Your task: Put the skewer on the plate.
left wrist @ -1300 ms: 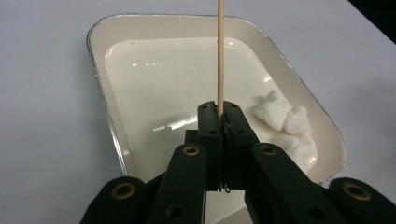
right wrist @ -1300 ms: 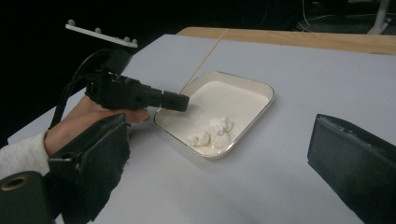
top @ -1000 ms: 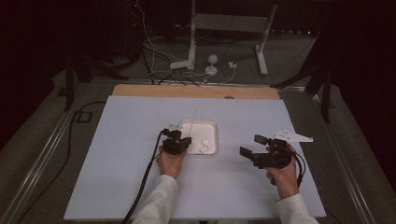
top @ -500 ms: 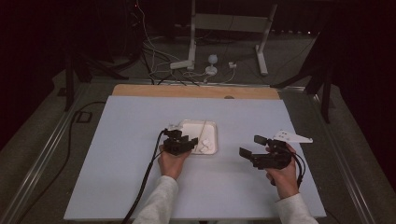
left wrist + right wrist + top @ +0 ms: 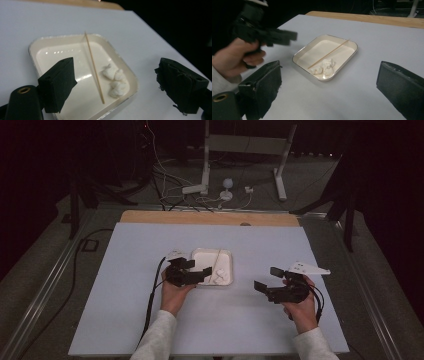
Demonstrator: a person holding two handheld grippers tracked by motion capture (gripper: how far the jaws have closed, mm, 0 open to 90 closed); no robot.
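Left tongs point(image 5: 202, 270) just opened wide, nothing between them, at the tray's near-left edge; right tongs point(image 5: 265, 280) wide, empty. One white tray point(image 5: 35, 45) mid-worktop point(image 5: 125, 320) holds one wooden skewer point(image 5: 93, 66) and one white lump cluster point(image 5: 115, 80). No writing readable.

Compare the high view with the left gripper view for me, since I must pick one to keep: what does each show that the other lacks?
High view alone: both hands, the right gripper with open jaws, the whole table and the stand legs behind it. Left gripper view alone: close detail, with the skewer's far end resting on the tray's rim beside two white lumps. Both share the tray, its contents, and the left gripper, its jaws just opened, nothing between them.
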